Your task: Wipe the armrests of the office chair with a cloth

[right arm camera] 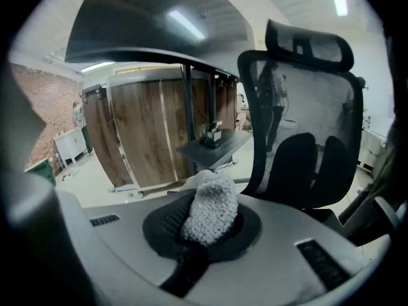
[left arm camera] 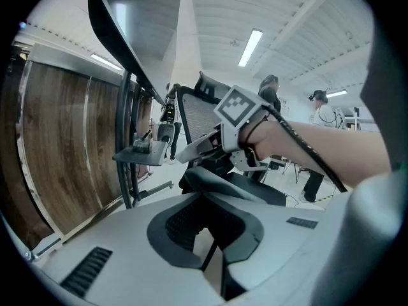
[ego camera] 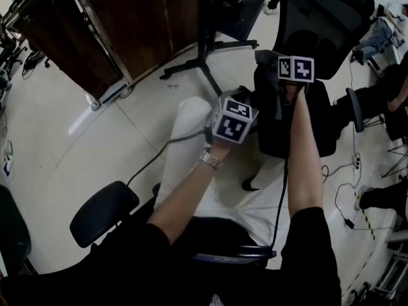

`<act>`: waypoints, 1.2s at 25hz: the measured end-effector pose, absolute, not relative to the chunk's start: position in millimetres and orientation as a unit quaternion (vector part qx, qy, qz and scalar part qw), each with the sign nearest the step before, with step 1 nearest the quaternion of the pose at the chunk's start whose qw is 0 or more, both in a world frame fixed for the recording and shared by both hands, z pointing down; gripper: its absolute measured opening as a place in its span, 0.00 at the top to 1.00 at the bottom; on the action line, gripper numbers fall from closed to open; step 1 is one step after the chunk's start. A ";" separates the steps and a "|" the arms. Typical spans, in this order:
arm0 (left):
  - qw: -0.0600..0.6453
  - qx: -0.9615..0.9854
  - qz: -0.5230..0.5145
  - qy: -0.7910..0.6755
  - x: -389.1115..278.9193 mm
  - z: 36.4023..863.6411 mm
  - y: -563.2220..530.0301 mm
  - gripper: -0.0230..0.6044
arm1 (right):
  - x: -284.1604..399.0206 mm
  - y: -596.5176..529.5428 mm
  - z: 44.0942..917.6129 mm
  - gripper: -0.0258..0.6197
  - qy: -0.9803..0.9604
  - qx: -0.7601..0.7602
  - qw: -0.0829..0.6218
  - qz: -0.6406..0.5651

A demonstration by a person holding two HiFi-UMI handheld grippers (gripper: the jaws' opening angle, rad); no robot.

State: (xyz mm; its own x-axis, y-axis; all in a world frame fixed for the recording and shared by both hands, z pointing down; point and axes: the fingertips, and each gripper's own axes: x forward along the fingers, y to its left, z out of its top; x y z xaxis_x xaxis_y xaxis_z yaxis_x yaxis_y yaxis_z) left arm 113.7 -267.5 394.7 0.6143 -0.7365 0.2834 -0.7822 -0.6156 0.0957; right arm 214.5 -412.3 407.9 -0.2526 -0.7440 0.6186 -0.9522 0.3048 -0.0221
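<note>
The black mesh office chair (right arm camera: 305, 129) stands in front of me, and one of its armrests (right arm camera: 385, 213) shows low on the right. My right gripper (right arm camera: 205, 227) is shut on a white knitted cloth (right arm camera: 210, 208) that bulges out of its jaws. In the head view that gripper (ego camera: 280, 81) hovers over the chair's seat (ego camera: 319, 129). My left gripper (left arm camera: 208, 247) sits a little nearer and to the left, jaws together with nothing in them. It looks across at the right gripper (left arm camera: 237, 116) and the chair's seat (left arm camera: 236, 185).
A wood-panelled partition (ego camera: 121, 24) stands at the back left, with a black stand on a splayed base (ego camera: 205, 56) beside it. A small tray (right arm camera: 213, 146) hangs on that stand. My own chair's armrest (ego camera: 102, 212) is at lower left. Cables (ego camera: 347, 190) trail on the floor at right.
</note>
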 end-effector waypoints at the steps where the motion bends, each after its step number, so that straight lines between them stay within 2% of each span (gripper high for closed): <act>1: 0.100 0.894 0.109 -0.424 113.0 393.2 -267.3 0.97 | 213.0 -414.1 419.2 0.93 -0.761 0.550 0.274 0.207; 7: 0.096 0.893 0.110 -0.425 102.4 390.2 -269.5 0.97 | 203.7 -417.5 464.9 0.93 -0.748 0.531 0.324 0.231; 17: 0.099 0.893 0.107 -0.427 95.4 392.3 -268.6 0.97 | 178.8 -380.8 471.0 0.93 -0.757 0.490 0.373 0.222; 30: 0.100 0.898 0.106 -0.415 105.8 388.8 -257.1 0.97 | 161.3 -238.1 471.0 0.93 -0.823 0.379 0.367 0.212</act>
State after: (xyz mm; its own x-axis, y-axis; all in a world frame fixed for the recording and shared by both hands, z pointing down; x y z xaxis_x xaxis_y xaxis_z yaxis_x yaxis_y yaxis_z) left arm 105.8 -257.1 388.8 0.6332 -0.7240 0.2737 -0.7665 -0.6356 0.0918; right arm 161.3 -238.1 471.0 -0.4428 -0.4678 0.7649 -0.7791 0.6230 -0.0699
